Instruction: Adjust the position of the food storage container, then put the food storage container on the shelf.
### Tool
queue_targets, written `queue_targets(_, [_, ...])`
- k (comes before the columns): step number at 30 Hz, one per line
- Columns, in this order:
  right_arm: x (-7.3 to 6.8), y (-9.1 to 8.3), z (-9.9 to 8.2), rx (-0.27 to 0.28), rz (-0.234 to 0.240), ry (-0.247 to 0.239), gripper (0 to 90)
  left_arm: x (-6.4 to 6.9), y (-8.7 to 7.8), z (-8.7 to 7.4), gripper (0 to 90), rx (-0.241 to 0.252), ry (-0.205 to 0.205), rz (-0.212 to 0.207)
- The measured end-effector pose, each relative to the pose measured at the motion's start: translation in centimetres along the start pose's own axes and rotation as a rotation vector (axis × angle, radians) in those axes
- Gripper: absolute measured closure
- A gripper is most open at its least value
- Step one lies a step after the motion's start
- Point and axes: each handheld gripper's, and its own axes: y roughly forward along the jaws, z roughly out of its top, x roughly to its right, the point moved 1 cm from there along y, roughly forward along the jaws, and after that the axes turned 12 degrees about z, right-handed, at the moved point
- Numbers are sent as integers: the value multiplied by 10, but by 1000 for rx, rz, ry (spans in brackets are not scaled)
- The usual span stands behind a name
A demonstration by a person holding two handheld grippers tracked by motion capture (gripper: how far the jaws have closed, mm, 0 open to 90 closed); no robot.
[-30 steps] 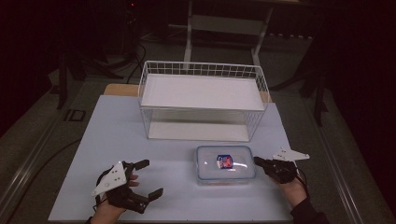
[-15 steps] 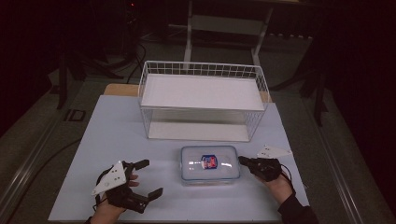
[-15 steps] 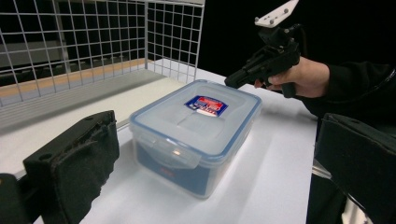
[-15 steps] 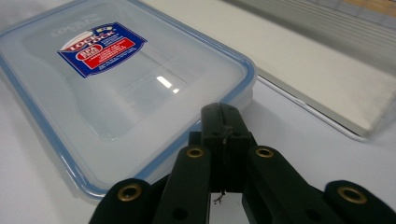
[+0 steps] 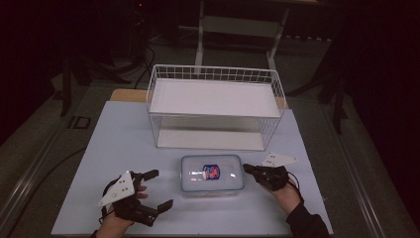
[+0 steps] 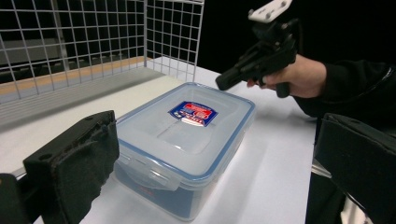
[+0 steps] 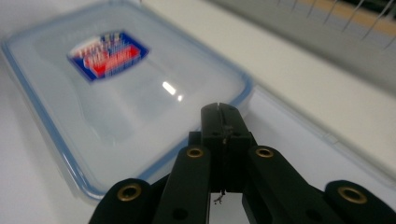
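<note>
Table (image 5: 124,148): white, bare near the front.
Wire basket (image 5: 213,106): empty, at the back.
Lidded box (image 5: 212,173): on the table in front of the basket, lid on; judged not yet placed.
Left gripper (image 5: 156,191): jaws apart, holding nothing.
Right gripper (image 5: 246,168): jaws together, tip at the box's right edge.

Glossy clear plastic box (image 5: 212,173) with a blue-rimmed lid, shiny sticker on top; white coated-wire basket (image 5: 216,106); matt pale tabletop (image 5: 124,144); rough black foam jaw pads (image 6: 79,158).
</note>
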Motion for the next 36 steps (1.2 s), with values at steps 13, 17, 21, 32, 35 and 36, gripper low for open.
queue_targets(13, [-27, -43, 17, 212, 31, -56, 100, -1, 4, 23, 0, -39, -20, 52])
queue_targets(17, [-34, -55, 22, 248, -18, -126, 106, -4, 10, 34, 0, -69, -3, 52])
queue_targets(21, [-39, -65, 27, 256, -77, -148, 141, -8, 20, 40, 0, -95, -27, 47])
queue_targets(32, [-39, -68, 29, 251, -67, -86, 166, -30, 55, 30, 0, -269, -193, 66])
queue_targets(35, [-38, -64, 26, 236, -57, -56, 112, -36, 68, 26, 0, -326, -278, 45])
queue_targets(36, [-38, -64, 26, 236, -57, -56, 112, -38, 72, 25, 0, -350, -301, 45])
